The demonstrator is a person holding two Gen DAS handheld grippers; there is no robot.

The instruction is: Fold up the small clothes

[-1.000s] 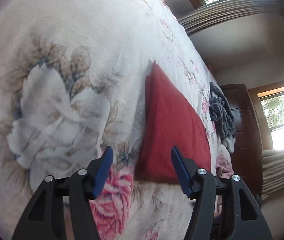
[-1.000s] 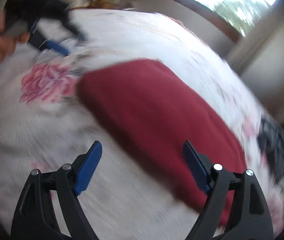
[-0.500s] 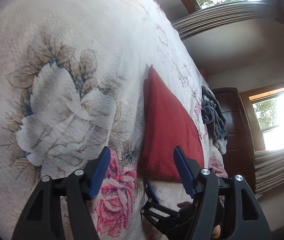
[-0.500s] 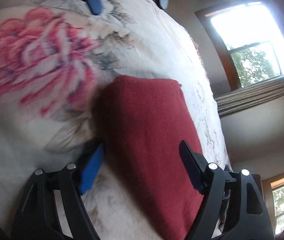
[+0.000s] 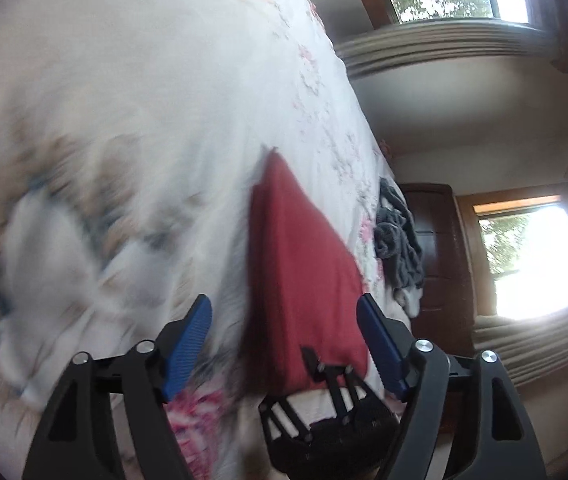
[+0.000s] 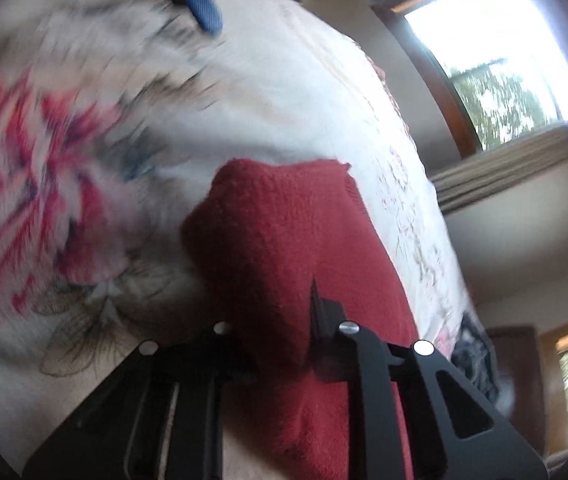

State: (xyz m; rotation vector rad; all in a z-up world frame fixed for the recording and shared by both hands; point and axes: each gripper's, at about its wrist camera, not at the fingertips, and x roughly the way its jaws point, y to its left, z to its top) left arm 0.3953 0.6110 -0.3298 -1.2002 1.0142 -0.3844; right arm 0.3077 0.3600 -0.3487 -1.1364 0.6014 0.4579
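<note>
Red cloth [image 6: 284, 248] lengthwise away from right tool [image 6: 279, 344], pinched

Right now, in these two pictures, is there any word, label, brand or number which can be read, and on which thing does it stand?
None can be read.
Red knitted cloth: no tag or print shows.
White floral bedspread: only flowers, blurred.
Black gripper frames with blue pads: no marking visible.
Grey crumpled garment: nothing legible.
</note>
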